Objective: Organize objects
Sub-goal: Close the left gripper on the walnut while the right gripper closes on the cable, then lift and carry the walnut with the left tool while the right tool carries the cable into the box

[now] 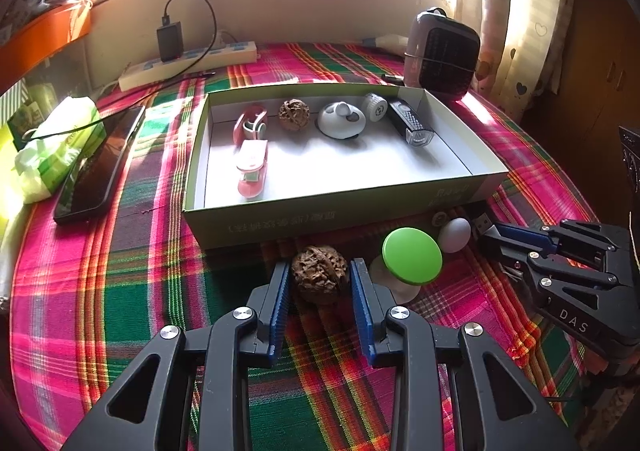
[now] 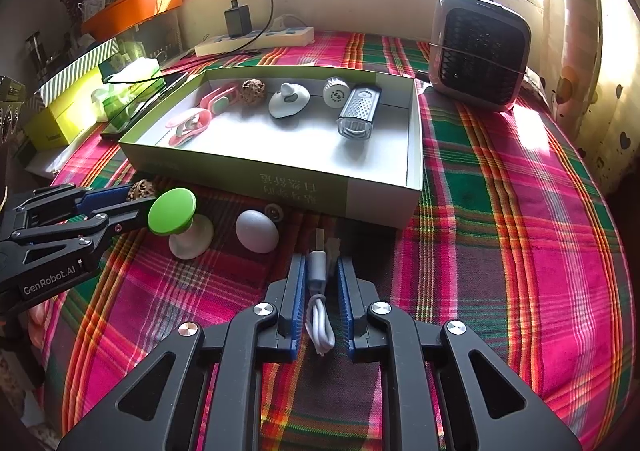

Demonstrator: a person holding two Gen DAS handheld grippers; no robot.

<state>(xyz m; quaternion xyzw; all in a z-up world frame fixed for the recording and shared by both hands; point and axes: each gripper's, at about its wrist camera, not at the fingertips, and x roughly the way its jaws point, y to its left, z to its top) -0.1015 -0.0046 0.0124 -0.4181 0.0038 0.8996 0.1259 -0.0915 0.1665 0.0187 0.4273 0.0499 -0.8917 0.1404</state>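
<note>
My worktop [image 1: 120, 291] (plaid cloth) carries an open box [image 1: 332, 211], walnut [image 1: 319, 273], egg [image 1: 454, 235], phone [image 1: 100, 167], power strip [image 1: 188, 65], heater [image 1: 442, 53].

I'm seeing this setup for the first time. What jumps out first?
The bright pink-and-green plaid tablecloth dominates. On it sits an open green cardboard box holding small objects. In front, the left hand-held gripper clamps a wrinkled brown walnut, while the right hand-held gripper pinches a white USB cable.

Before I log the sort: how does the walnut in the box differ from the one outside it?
The boxed walnut lies free among other items inside the box; the outside walnut sits on the plaid cloth, clamped by the left gripper. Both are brown and wrinkled.
</note>
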